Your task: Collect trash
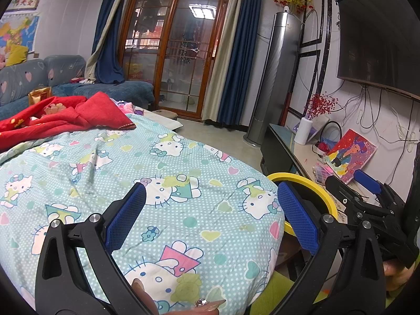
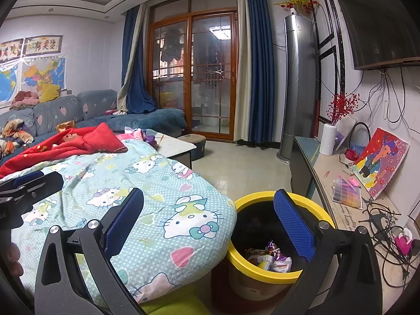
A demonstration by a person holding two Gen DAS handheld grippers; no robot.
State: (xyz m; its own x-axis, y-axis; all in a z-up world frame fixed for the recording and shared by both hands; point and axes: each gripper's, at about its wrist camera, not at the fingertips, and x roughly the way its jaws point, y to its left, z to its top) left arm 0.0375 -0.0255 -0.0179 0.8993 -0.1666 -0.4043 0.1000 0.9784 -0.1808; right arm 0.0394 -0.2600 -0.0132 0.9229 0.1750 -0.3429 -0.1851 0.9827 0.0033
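Below and just ahead of the right gripper (image 2: 208, 215), the yellow-rimmed trash bin (image 2: 265, 271) stood on the floor beside the quilt (image 2: 157, 183), with crumpled wrappers (image 2: 271, 260) lying inside it. That gripper's jaws were spread wide and held nothing. The left gripper (image 1: 211, 215) was likewise released and empty, over the quilt. From the left wrist view only an arc of the bin's rim (image 1: 309, 183) showed; the wrappers' print was unreadable.
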